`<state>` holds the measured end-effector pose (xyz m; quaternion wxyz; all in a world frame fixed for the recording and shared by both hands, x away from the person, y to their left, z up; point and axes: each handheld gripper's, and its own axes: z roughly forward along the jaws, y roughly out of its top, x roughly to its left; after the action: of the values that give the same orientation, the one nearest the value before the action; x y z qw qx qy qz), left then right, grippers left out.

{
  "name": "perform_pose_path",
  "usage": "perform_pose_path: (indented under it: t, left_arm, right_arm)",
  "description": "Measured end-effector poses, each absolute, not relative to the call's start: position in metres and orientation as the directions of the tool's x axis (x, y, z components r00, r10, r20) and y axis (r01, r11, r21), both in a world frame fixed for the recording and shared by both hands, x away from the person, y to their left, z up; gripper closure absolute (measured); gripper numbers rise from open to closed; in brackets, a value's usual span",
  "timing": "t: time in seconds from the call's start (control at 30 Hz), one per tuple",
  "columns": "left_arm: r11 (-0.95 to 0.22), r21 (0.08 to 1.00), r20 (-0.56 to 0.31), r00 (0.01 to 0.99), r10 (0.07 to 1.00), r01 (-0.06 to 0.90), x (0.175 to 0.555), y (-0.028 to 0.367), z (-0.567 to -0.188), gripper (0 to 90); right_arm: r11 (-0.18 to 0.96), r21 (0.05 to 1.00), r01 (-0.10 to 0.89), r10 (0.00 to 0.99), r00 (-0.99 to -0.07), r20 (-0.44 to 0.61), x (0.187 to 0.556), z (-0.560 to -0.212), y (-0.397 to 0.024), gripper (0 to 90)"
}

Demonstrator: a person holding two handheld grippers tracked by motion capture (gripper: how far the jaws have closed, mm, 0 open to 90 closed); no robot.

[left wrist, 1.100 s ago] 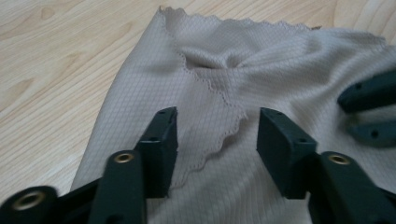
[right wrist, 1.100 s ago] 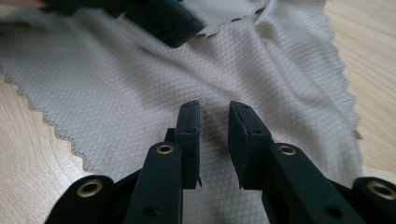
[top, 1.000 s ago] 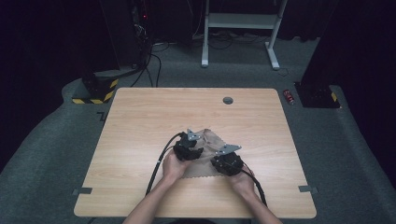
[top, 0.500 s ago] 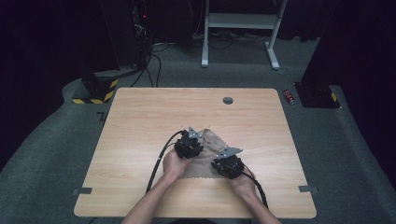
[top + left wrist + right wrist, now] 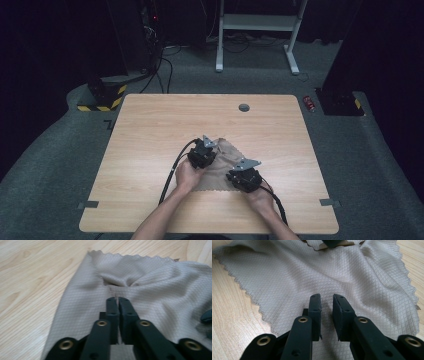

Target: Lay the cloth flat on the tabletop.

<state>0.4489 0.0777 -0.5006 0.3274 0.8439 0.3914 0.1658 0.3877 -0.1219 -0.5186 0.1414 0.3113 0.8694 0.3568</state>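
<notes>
Low in the frame's centre, the left claw (image 5: 117,301) has just closed, pinching a fold of the beige cloth (image 5: 155,287); the right claw (image 5: 327,301) stands slightly open over it on the bench (image 5: 150,130).

The right tongs (image 5: 327,303) are rising from the bottom of the right gripper view, their two black jaws standing a narrow gap apart with nothing pressed between the pads. Beneath and beyond them a pale grey cloth (image 5: 317,277) with a diamond weave and a zigzag-cut hem is lying rumpled on the wooden desk (image 5: 229,315). Bare wood is showing to the left of the cloth and at the far right corner. A dark part is touching the cloth's far edge.
</notes>
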Motion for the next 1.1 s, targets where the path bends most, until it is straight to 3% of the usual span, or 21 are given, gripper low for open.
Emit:
perform_pose_path:
  t: [0.23, 0.37, 0.67, 0.73, 0.8, 0.83, 1.1]
  left_arm:
    - [-0.363, 0.718, -0.036, 0.553, 0.832, 0.593, 0.46, 0.105, -0.494, 89.3]
    - [-0.253, 0.716, -0.112, 0.465, 0.878, 0.65, 0.472, 0.136, -0.494, 89.3]
    - [-0.218, 0.701, -0.057, 0.359, 0.932, 0.679, 0.493, 0.169, -0.491, 88.7]
    - [-0.192, 0.702, -0.074, 0.338, 0.938, 0.686, 0.495, 0.173, -0.492, 83.0]
    - [-0.18, 0.712, -0.093, 0.346, 0.934, 0.679, 0.489, 0.173, -0.491, 67.3]
    - [-0.18, 0.712, -0.093, 0.346, 0.934, 0.679, 0.489, 0.173, -0.491, 64.1]
    - [-0.338, 0.75, 0.02, 0.492, 0.87, 0.568, 0.441, 0.146, -0.488, 52.4]
  right_arm:
    - [0.55, 0.712, 0.437, 0.642, -0.766, -0.026, 0.387, -0.519, -0.122, 76.9]
    - [0.552, 0.707, 0.442, 0.638, -0.77, -0.016, 0.387, -0.518, -0.122, 77.3]
    - [0.585, 0.69, 0.426, 0.58, -0.814, 0.011, 0.381, -0.515, -0.127, 86.6]
    - [0.562, 0.704, 0.434, 0.583, -0.811, 0.035, 0.381, -0.512, -0.129, 85.7]
    - [0.497, 0.739, 0.454, 0.619, -0.783, 0.065, 0.384, -0.503, -0.141, 82.5]
    - [0.497, 0.739, 0.454, 0.619, -0.783, 0.065, 0.384, -0.503, -0.141, 82.5]
    - [0.371, 0.76, 0.534, 0.754, -0.651, 0.089, 0.411, -0.491, -0.177, 79.2]
